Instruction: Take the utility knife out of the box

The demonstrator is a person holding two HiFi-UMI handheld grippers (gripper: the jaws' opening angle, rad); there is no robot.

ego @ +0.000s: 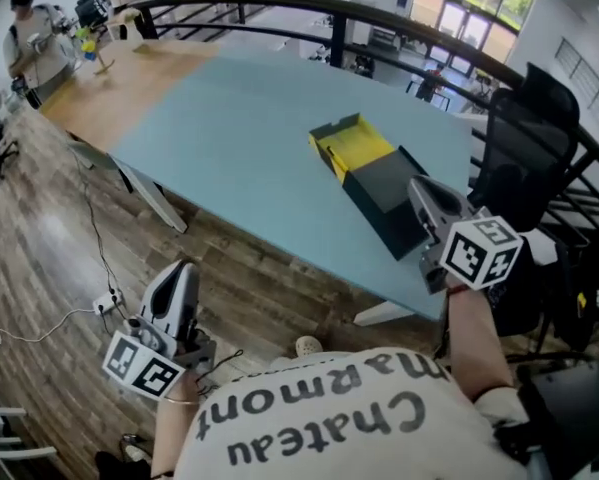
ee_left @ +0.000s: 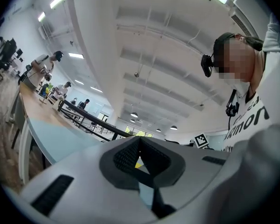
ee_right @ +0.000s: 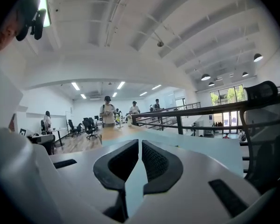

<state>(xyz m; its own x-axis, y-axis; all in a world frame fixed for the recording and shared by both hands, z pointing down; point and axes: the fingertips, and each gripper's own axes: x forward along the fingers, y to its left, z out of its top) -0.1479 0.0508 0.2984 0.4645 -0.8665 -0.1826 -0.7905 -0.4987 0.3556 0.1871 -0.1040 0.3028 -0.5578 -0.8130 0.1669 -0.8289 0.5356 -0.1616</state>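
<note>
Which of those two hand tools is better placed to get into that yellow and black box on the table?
The right. The right gripper hovers right beside the box, at the near end of it. The left gripper hangs low over the wooden floor, short of the table.

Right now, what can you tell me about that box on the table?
The box is long and flat, seemingly cardboard: dark at its near end, open and yellow at its far end. It lies askew on the light blue table, near its edge. The right gripper is beside its near end, shut and empty; contact is unclear. No knife shows.
</note>
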